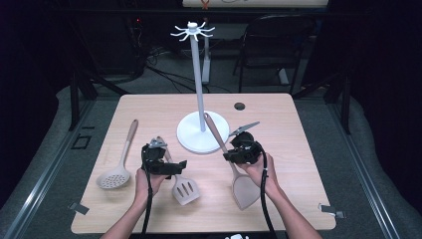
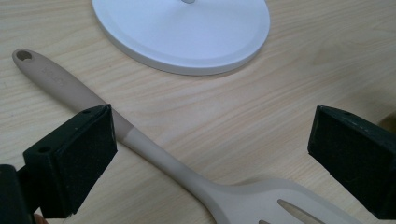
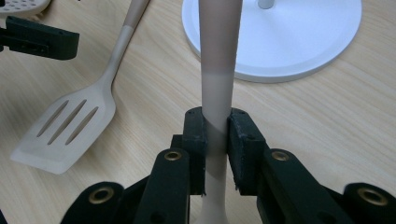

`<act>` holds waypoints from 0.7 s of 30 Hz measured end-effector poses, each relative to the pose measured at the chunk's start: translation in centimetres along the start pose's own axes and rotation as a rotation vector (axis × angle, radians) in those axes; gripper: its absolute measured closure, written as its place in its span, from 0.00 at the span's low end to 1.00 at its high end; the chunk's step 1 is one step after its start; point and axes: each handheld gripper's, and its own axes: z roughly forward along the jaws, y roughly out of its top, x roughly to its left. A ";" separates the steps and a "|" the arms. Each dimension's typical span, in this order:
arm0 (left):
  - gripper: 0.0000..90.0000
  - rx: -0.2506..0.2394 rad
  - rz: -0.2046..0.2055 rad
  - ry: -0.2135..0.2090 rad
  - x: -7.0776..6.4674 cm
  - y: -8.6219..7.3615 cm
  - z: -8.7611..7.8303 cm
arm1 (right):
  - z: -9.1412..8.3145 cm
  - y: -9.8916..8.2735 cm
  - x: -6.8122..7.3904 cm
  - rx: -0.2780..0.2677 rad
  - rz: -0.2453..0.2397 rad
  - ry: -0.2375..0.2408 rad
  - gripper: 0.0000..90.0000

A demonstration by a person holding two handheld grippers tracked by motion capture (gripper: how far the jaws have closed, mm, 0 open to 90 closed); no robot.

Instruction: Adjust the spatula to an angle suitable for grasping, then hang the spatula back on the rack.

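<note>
A white utensil stand (image 1: pixel 197 74) with hooks on top rises from its round base (image 1: pixel 191 142) at mid-table. My right gripper (image 1: pixel 229 155) is shut on the handle of a beige solid spatula (image 1: pixel 244 191). The handle (image 3: pixel 217 56) runs between its pads (image 3: pixel 196 135) and slants toward the stand base (image 3: pixel 289 42). My left gripper (image 1: pixel 170 154) stands wide open low over the slotted turner (image 1: pixel 185 188). The turner's handle (image 2: pixel 154 156) lies on the wood beside the left pad (image 2: pixel 88 140), untouched. The turner's slotted head (image 3: pixel 65 130) lies flat.
A beige skimmer (image 1: pixel 117 169) with a perforated bowl lies at the table's left. A dark cable hole (image 1: pixel 240 106) sits near the far edge. Chairs and cables stand beyond the table. Bare wood (image 1: pixel 298 164) lies to the right of my right hand.
</note>
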 end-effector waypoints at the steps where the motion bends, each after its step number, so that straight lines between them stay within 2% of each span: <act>1: 0.01 -0.005 -0.006 -0.002 0.0 0.1 -0.1 | 0.0 0.0 0.0 -0.001 0.000 0.001 0.87; 4: 0.02 -0.029 -0.024 -0.025 0.0 0.6 -0.4 | 0.0 0.0 0.1 -0.010 -0.001 0.002 0.87; 11: 0.03 -0.060 -0.008 -0.087 -1.4 2.1 -0.1 | -0.3 0.1 0.7 -0.032 -0.017 0.000 0.87; 14: 0.08 -0.082 0.007 -0.112 -1.9 2.8 -0.3 | -0.4 0.2 1.0 -0.036 -0.031 0.000 0.87; 21: 0.16 -0.111 0.003 -0.193 -3.1 3.5 0.0 | -0.5 0.1 1.6 -0.059 -0.042 -0.001 0.87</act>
